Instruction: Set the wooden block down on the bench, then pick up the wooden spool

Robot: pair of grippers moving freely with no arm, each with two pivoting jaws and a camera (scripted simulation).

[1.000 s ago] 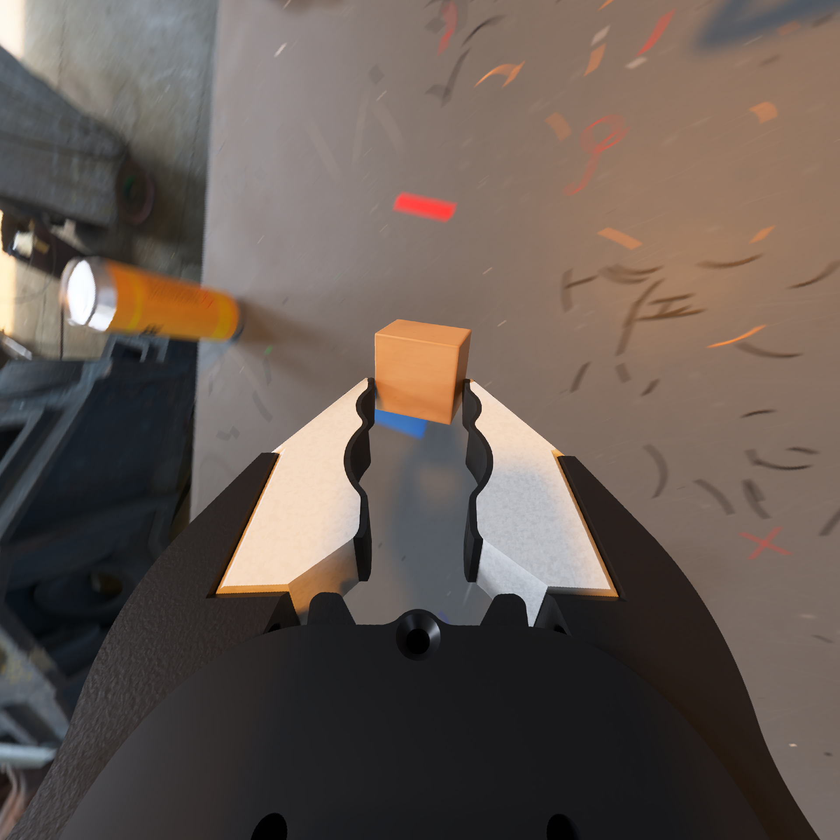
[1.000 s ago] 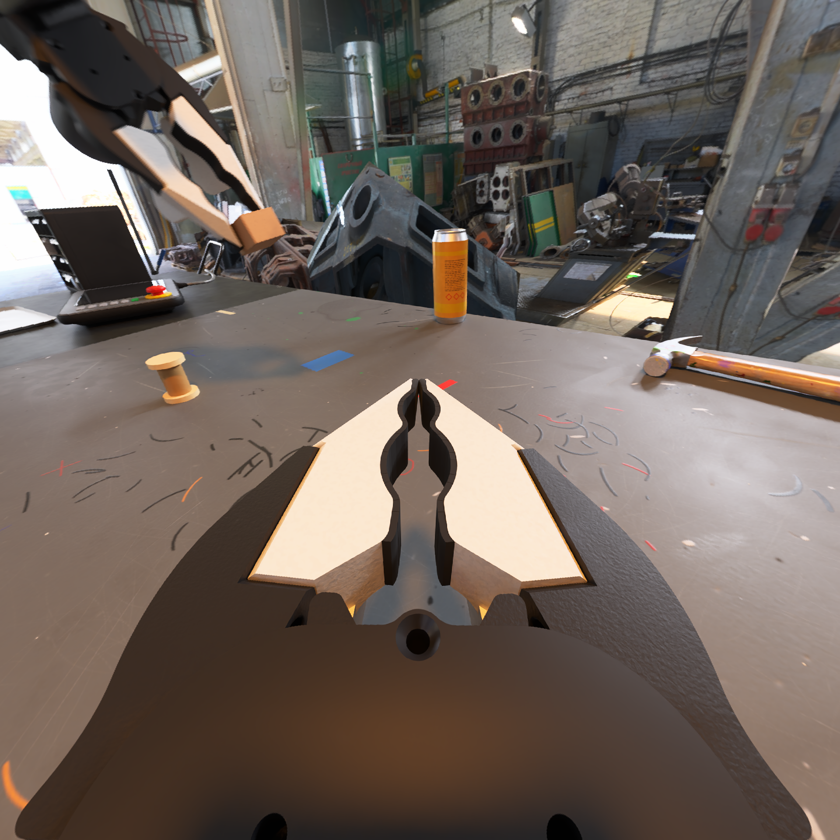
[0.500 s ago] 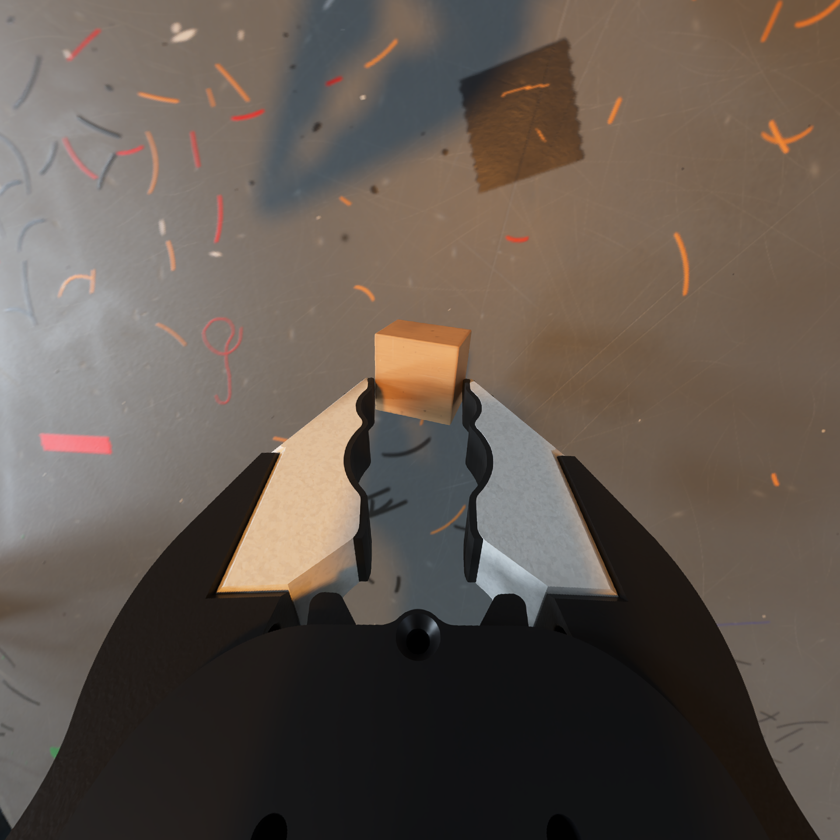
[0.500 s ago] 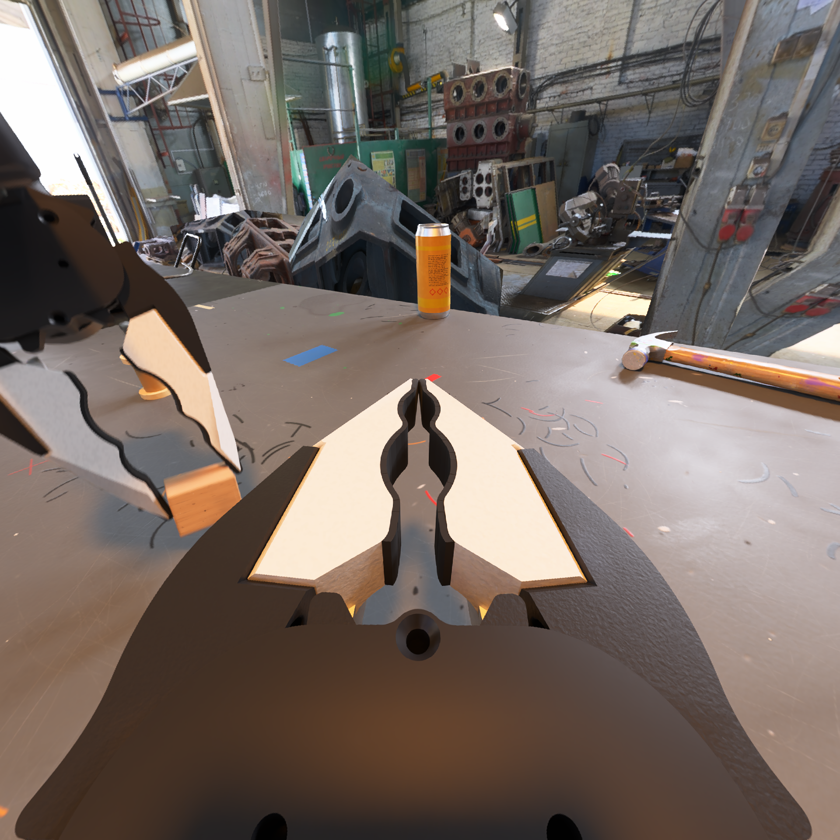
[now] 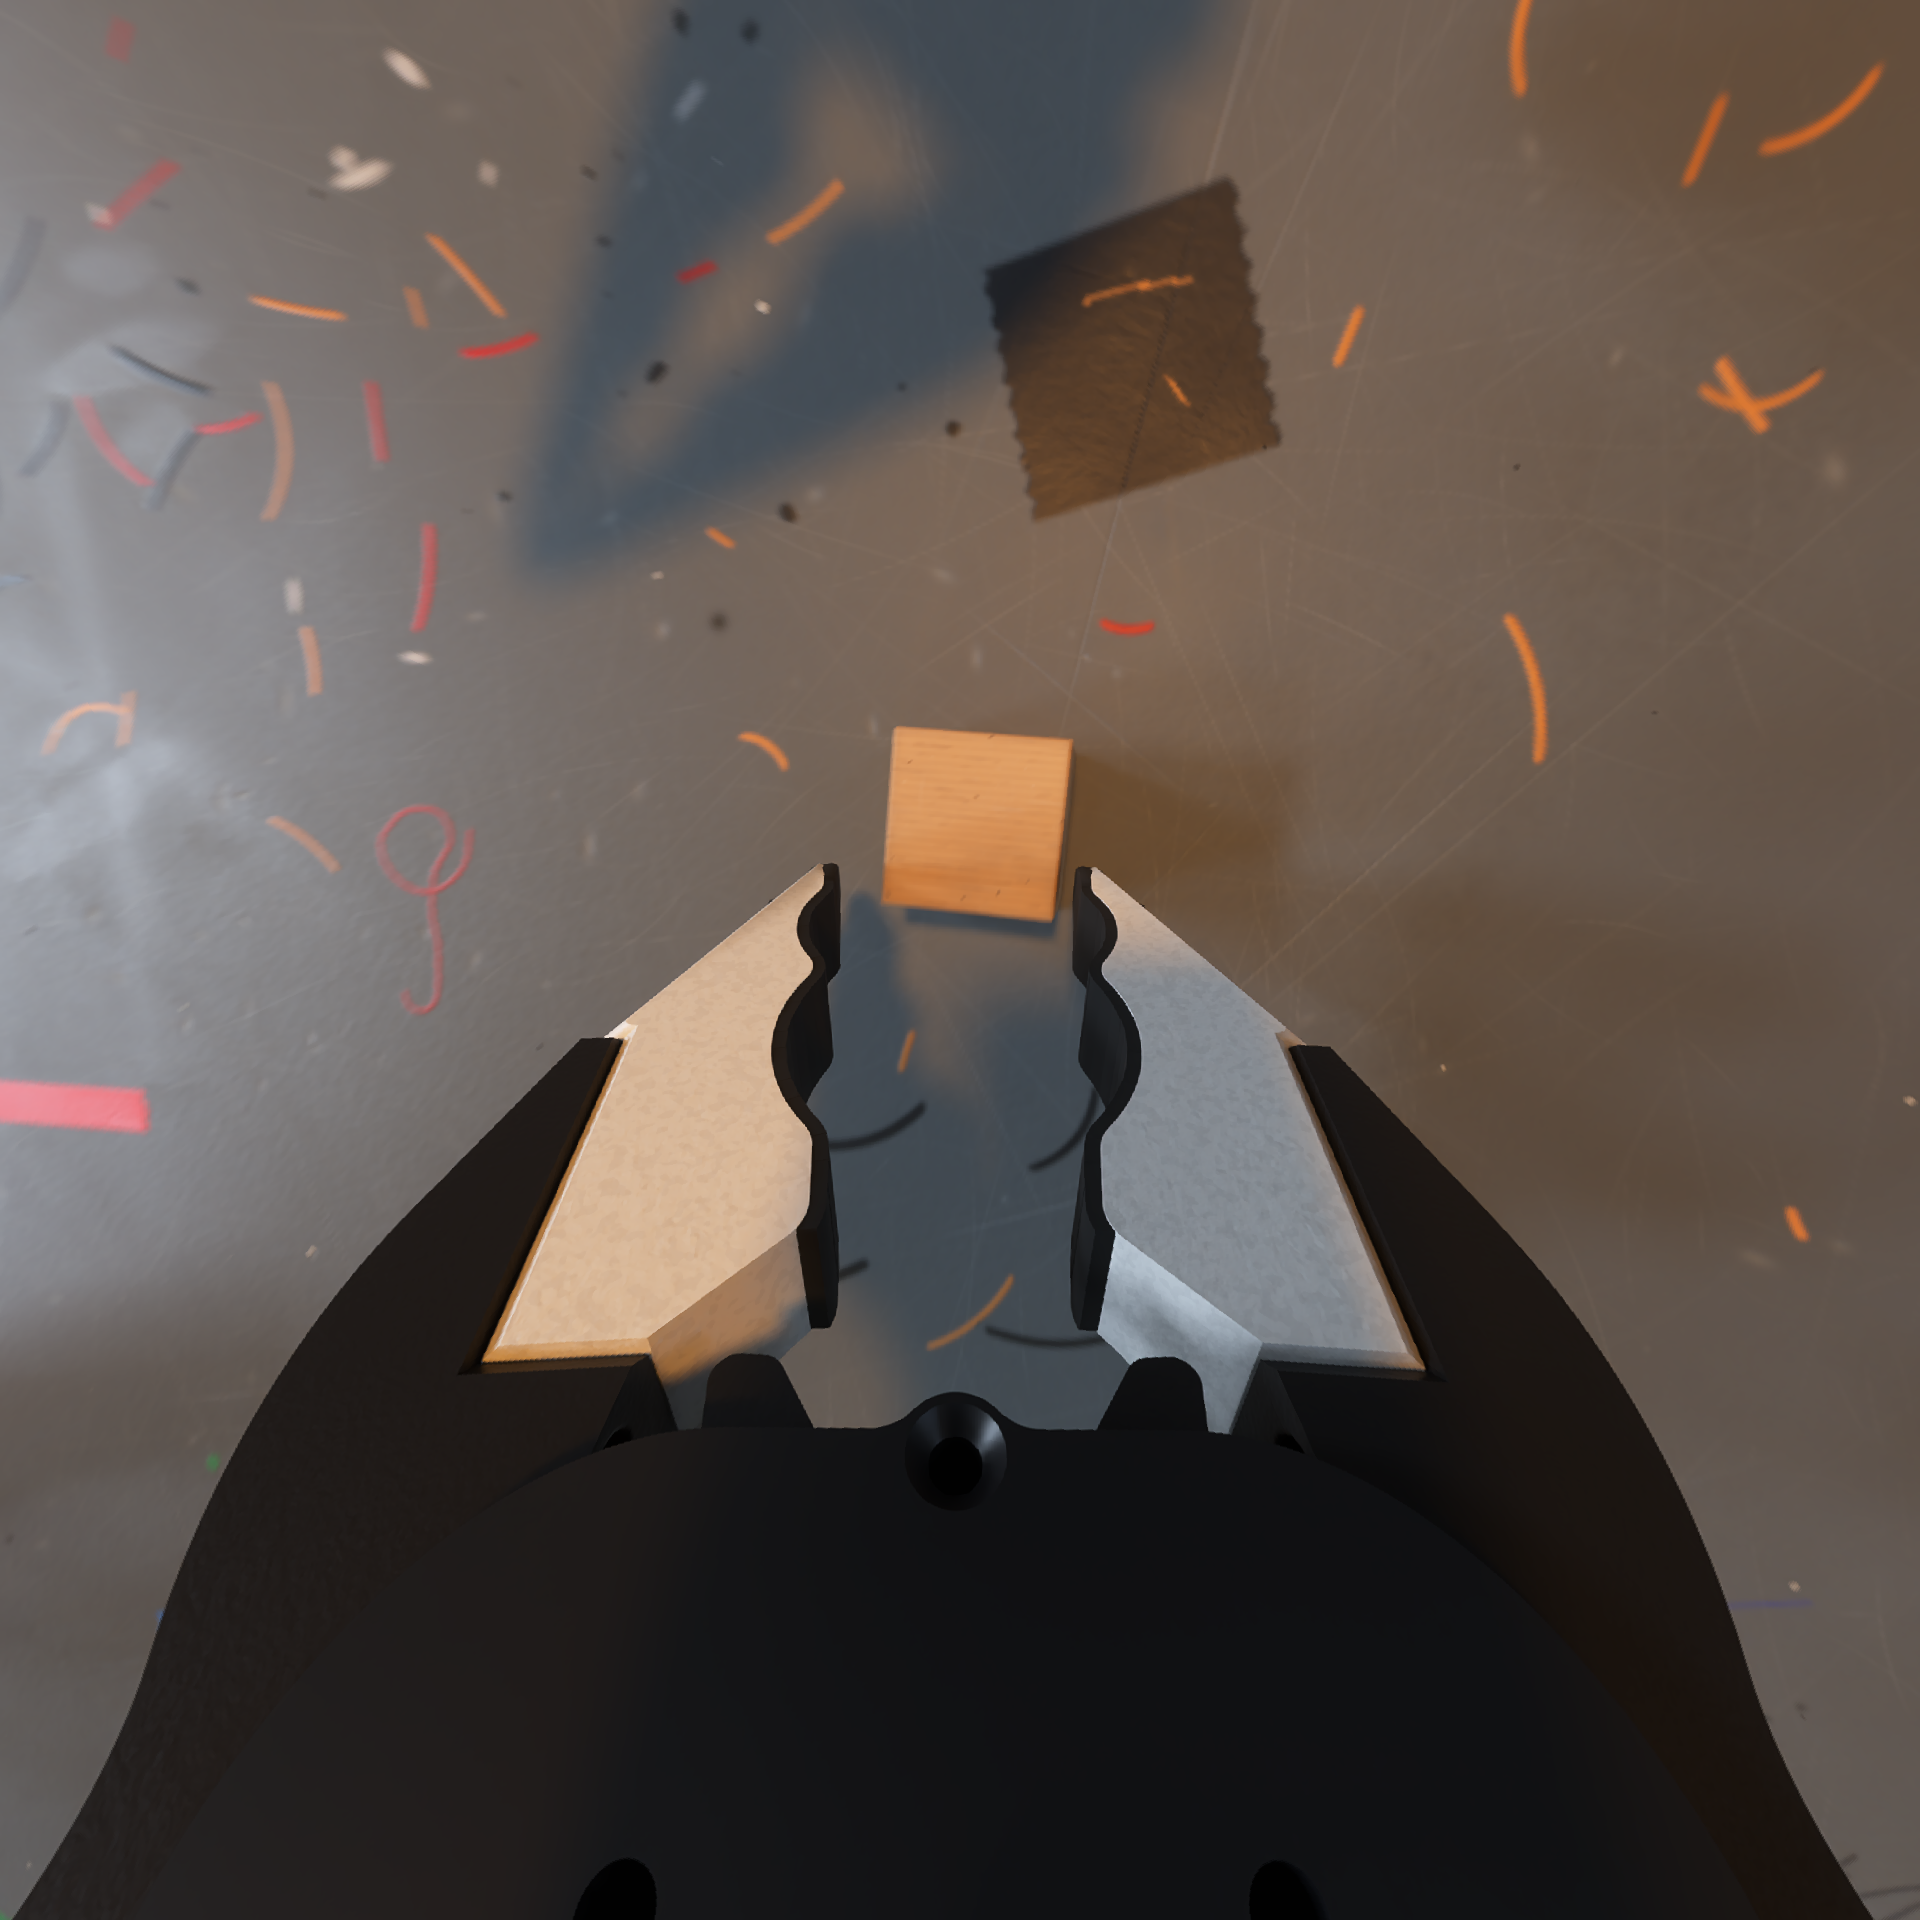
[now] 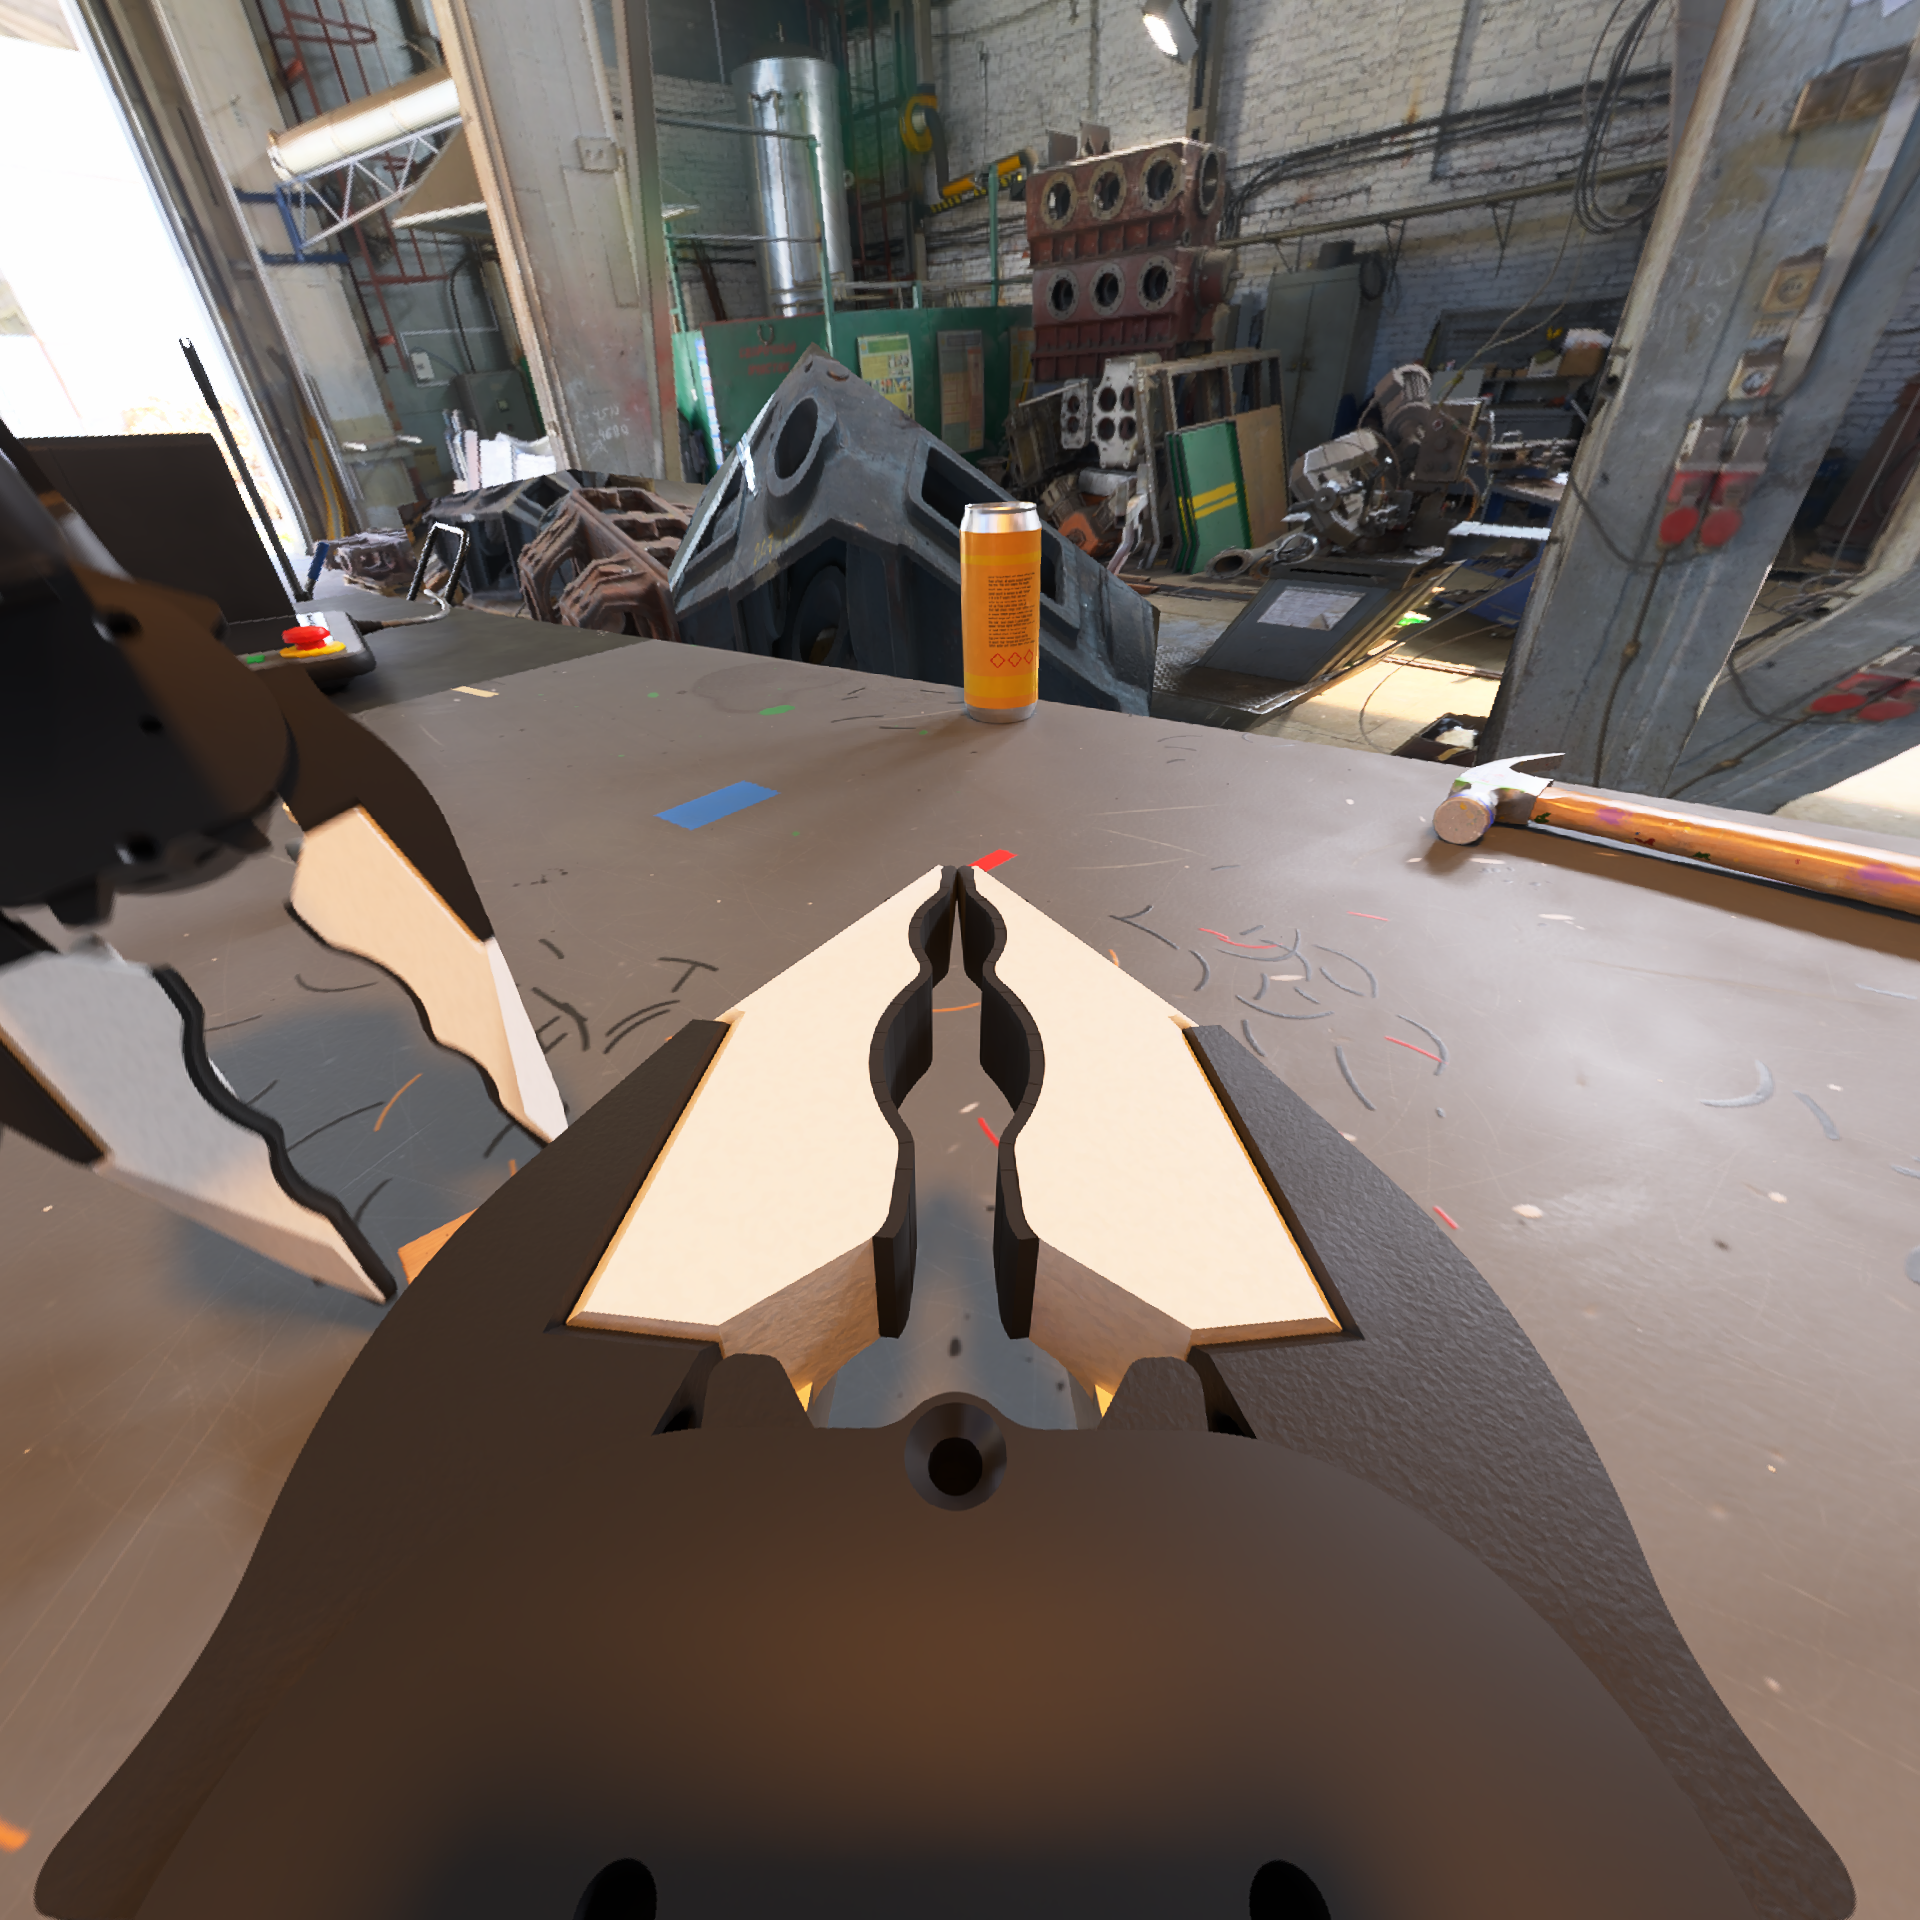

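Observation:
The wooden block (image 5: 977, 821) lies on the grey bench (image 5: 1558, 935), just beyond my left fingertips. My left gripper (image 5: 956, 883) points down at the bench and is open and empty; its jaws stand slightly wider than the block. In the right wrist view the left gripper (image 6: 468, 1210) shows low at the left, with only an orange sliver of the block (image 6: 431, 1247) visible under it. My right gripper (image 6: 956, 878) is shut and empty above the bench. The wooden spool is not visible in either view.
An orange can (image 6: 1000, 613) stands at the bench's far edge. A hammer (image 6: 1662, 831) lies at the right. A control pendant with a red button (image 6: 307, 639) sits far left. Blue tape (image 6: 717, 805), red tape (image 5: 73, 1107) and a dark square patch (image 5: 1132, 348) mark the bench.
My left gripper came down to the bench, then opened and let go of the block, which now rests on the bench. The right gripper stayed shut and barely moved.

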